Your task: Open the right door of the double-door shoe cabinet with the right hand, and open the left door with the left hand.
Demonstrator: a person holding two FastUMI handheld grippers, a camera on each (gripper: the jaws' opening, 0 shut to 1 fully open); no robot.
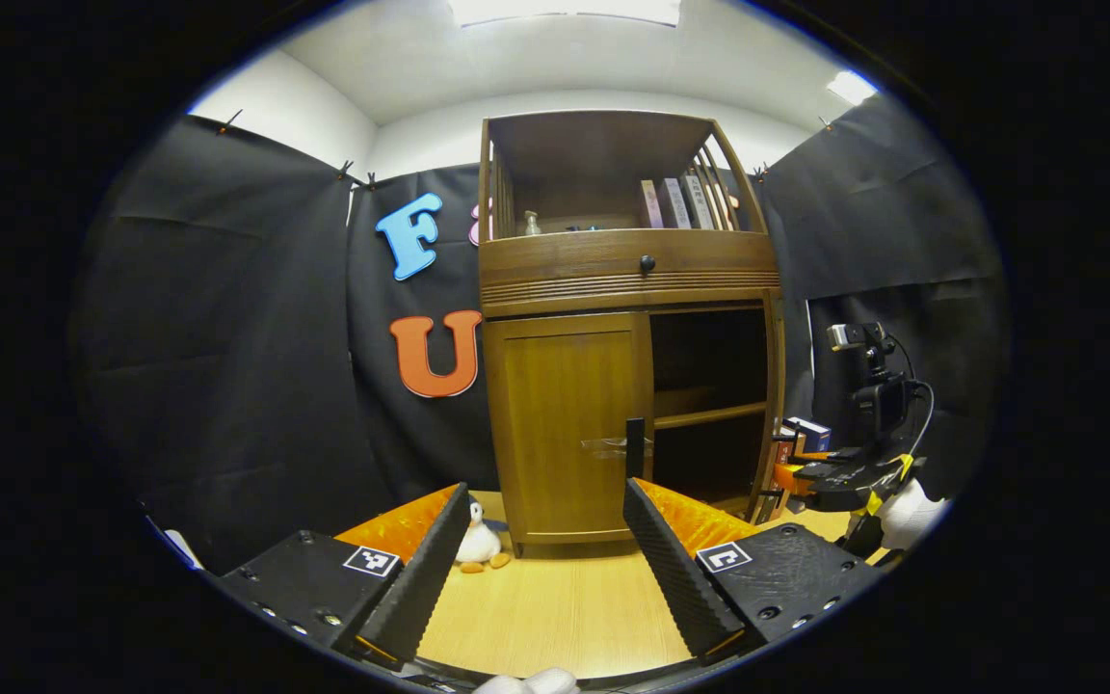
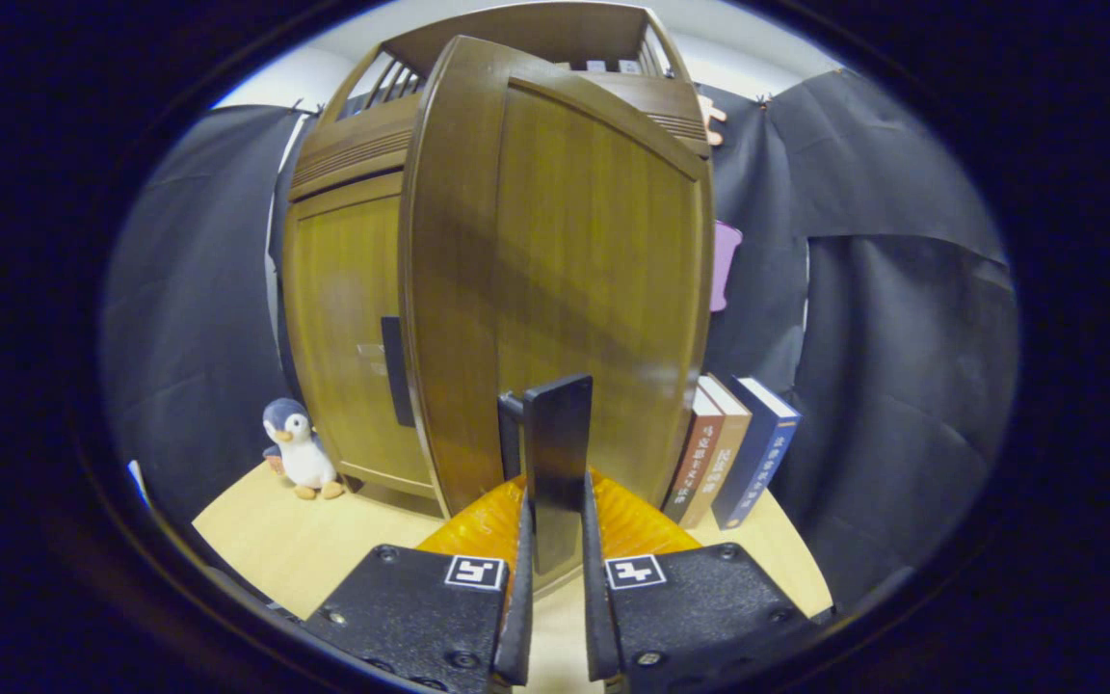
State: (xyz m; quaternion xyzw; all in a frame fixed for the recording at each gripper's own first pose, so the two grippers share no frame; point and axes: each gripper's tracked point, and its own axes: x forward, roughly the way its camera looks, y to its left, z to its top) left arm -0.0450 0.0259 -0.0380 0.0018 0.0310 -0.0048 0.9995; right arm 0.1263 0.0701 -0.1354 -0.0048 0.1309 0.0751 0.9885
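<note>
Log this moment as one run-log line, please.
right door: swung open | right gripper: shut on its handle | left door: closed | left gripper: open, short of it

Our left gripper (image 1: 547, 554) points straight ahead, jaws spread wide, nothing between its fingers. Our right gripper (image 2: 555, 588) has both fingers pinched onto a dark flat upright door handle (image 2: 558, 453), held level.
</note>
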